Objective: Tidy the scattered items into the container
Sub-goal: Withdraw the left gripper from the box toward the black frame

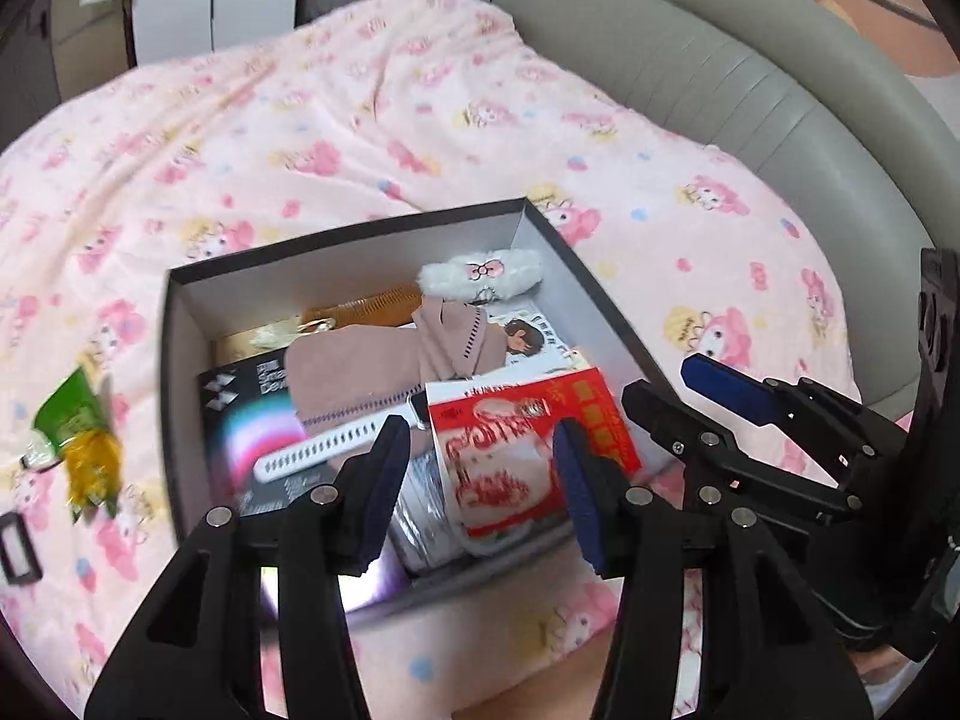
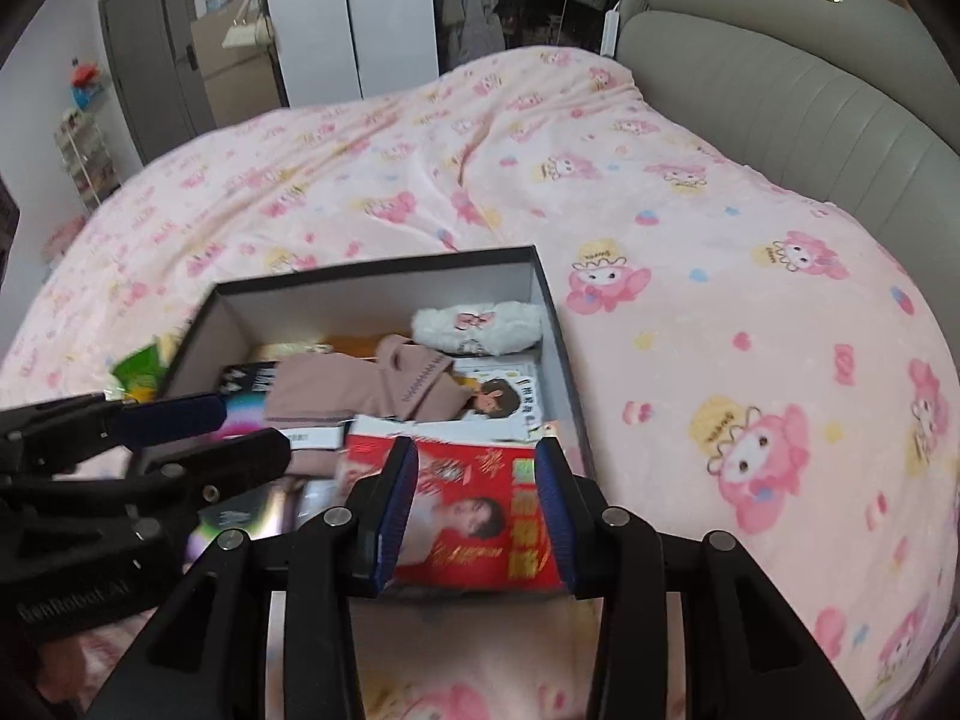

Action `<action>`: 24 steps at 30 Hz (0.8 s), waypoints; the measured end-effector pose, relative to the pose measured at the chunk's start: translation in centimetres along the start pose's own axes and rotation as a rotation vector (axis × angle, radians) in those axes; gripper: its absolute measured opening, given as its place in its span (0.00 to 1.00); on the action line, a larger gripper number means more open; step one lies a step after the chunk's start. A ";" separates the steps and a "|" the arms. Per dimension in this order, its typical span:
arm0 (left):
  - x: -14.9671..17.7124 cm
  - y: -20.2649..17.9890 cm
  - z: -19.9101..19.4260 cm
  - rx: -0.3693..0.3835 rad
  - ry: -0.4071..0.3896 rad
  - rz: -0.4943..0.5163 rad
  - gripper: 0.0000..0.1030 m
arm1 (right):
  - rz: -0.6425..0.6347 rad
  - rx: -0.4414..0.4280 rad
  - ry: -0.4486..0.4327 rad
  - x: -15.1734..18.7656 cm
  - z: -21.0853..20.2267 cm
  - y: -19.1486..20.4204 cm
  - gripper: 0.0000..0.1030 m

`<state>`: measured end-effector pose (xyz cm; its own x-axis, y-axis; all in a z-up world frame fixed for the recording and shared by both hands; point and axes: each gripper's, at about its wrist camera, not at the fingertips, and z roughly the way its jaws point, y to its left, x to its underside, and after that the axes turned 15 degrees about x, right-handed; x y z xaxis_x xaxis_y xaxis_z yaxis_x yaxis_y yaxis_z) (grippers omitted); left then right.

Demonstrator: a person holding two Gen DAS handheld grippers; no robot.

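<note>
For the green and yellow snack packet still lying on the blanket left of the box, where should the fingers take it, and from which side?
Probably from above, across the crinkled middle of the green and yellow packet. It lies flat on the soft blanket, clear of the box wall, and its loose foil should pinch easily. The left gripper is nearer.

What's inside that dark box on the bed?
The box holds a red packet, pink cloth, a fluffy white clip, an orange comb, a white strap and a black carton. Whatever lies beneath them is covered.
</note>
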<state>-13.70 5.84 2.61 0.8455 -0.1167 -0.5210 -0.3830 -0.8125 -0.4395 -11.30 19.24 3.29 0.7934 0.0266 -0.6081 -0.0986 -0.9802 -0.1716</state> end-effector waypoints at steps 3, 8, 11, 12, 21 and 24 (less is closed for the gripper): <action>1.0 -1.3 -2.2 -0.043 -0.030 0.022 0.50 | -0.007 -0.009 -0.030 0.7 -2.7 0.1 0.35; 3.0 -2.4 -6.5 -0.072 -0.080 0.028 0.50 | -0.006 -0.037 -0.074 1.8 -6.8 0.8 0.36; 4.3 -2.0 -8.9 -0.067 -0.093 0.006 0.50 | 0.003 -0.070 -0.102 2.3 -8.8 1.7 0.36; 4.8 -1.7 -9.8 -0.073 -0.098 -0.001 0.50 | 0.000 -0.081 -0.103 2.4 -9.2 2.1 0.36; 9.4 5.6 -17.8 -0.144 -0.162 -0.117 0.50 | -0.131 -0.236 -0.132 2.6 -12.1 12.4 0.35; 11.1 9.5 -20.4 -0.185 -0.185 -0.210 0.50 | -0.210 -0.314 -0.094 2.3 -12.1 17.5 0.35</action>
<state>-0.37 -14.83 7.55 0.8102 0.1559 -0.5651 -0.1197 -0.8996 -0.4199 -3.98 -0.26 8.25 0.7169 0.2370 -0.6556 0.2609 -0.9633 -0.0629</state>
